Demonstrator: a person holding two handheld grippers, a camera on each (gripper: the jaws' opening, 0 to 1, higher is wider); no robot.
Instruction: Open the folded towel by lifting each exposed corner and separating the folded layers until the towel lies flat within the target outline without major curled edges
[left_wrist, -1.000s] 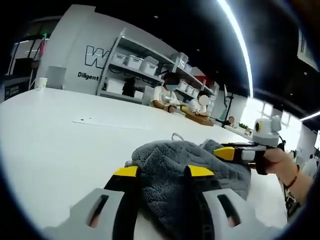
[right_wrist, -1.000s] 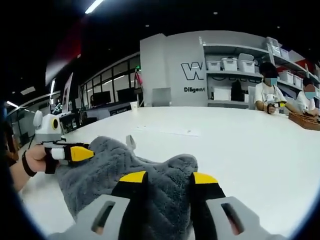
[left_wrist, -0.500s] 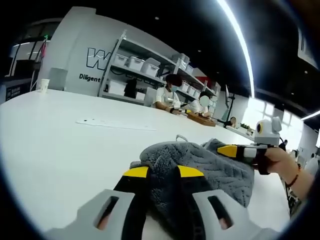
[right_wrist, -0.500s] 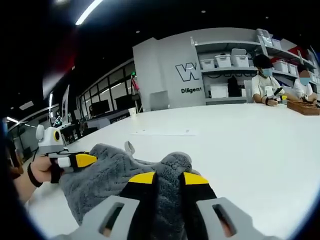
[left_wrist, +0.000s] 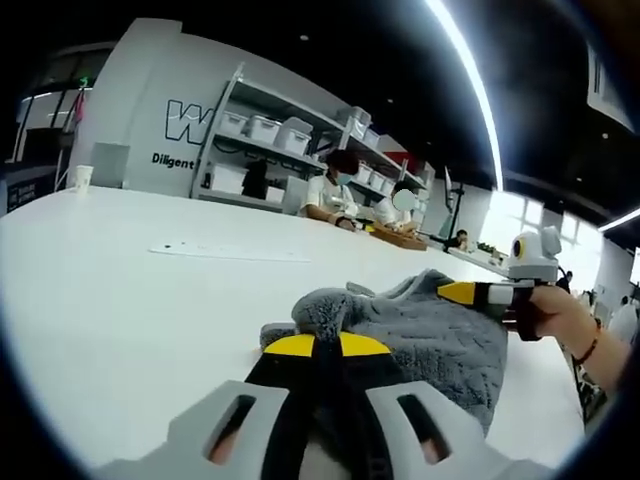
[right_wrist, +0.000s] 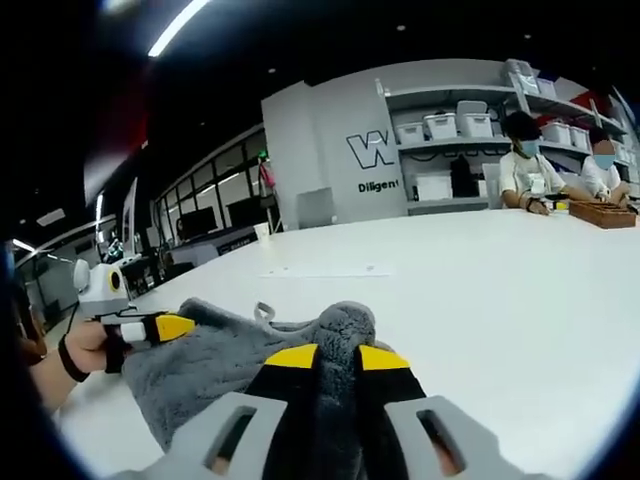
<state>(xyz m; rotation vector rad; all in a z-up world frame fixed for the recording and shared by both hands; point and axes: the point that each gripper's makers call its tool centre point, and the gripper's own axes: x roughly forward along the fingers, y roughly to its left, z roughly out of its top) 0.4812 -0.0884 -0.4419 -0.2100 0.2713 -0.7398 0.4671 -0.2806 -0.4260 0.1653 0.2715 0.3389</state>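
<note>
1. Left gripper view: my left gripper (left_wrist: 327, 345) has its yellow-tipped jaws pressed together on a raised fold of the grey towel (left_wrist: 440, 335); grey pile shows in the narrow slot between the tips
2. Right gripper view: my right gripper (right_wrist: 336, 356) is likewise pinching a bunched ridge of the towel (right_wrist: 215, 365), jaws nearly closed on it
3. The towel lies crumpled on the white worktop (left_wrist: 130, 300), near the edge closest to me and well short of the far edge; a small hanging loop (right_wrist: 263, 313) stands up from its rim. I cannot tell how many layers are folded
4. Each gripper appears in the other's view: the right one enters the left gripper view at (left_wrist: 470, 293), yellow tip touching the towel's far edge, held by a hand (left_wrist: 555, 312); the left one shows in the right gripper view with a hand (right_wrist: 85, 345) behind it
5. A faint thin outline (left_wrist: 228, 252) is marked on the worktop beyond the towel, apart from it
6. Writing: the grey back wall (right_wrist: 320, 140) carries a large outlined "W" and below it "Diligent", cut off by shelving (right_wrist: 470, 125) stacked with white bins
7. Two seated people (right_wrist: 525, 170) work at the worktop's far edge
</note>
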